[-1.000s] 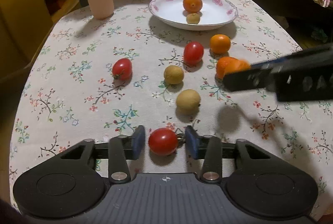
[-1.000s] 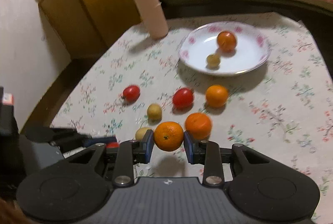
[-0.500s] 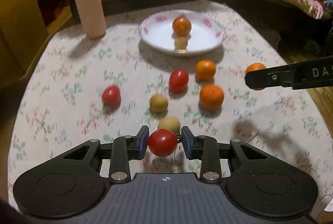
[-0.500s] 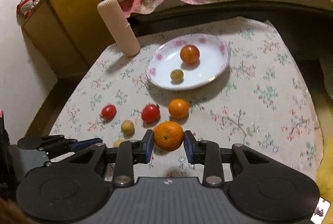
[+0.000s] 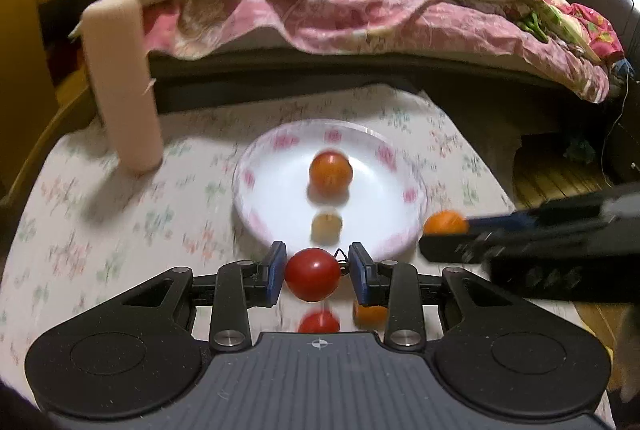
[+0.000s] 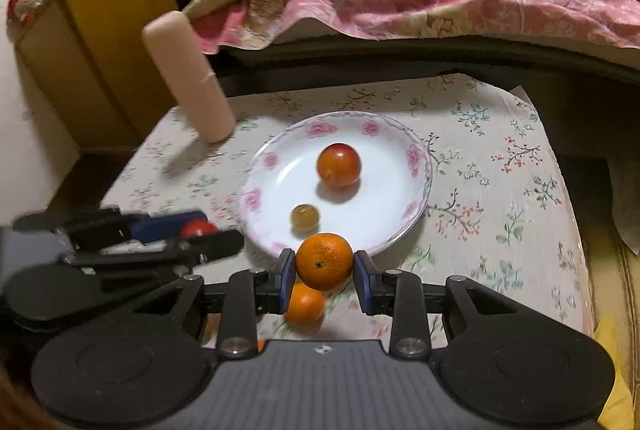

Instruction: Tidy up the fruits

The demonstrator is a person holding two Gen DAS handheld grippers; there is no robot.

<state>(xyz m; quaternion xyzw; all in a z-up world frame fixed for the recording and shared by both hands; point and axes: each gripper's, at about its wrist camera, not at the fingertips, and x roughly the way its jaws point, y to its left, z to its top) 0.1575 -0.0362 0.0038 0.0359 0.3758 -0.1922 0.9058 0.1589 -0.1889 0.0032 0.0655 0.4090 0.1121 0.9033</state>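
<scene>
Left gripper [image 5: 317, 273] pinches a red tomato [image 5: 312, 273], right gripper [image 6: 324, 273] an orange [image 6: 324, 261], both at the plate's [image 6: 416, 206] 6 o'clock rim; two fruits plated, seemingly two still behind on the cloth

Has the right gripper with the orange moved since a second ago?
Yes. The right gripper, shut on the orange, has moved toward the plate, reaching its near rim.

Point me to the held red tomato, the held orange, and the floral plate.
Round red tomato [image 5: 312, 273]: left wrist view, centre of its skin.
Round orange mandarin [image 6: 324, 261]: right wrist view, centre of its peel.
White floral-rimmed plate [image 6: 384, 206]: right wrist view, bare white inner surface.
</scene>
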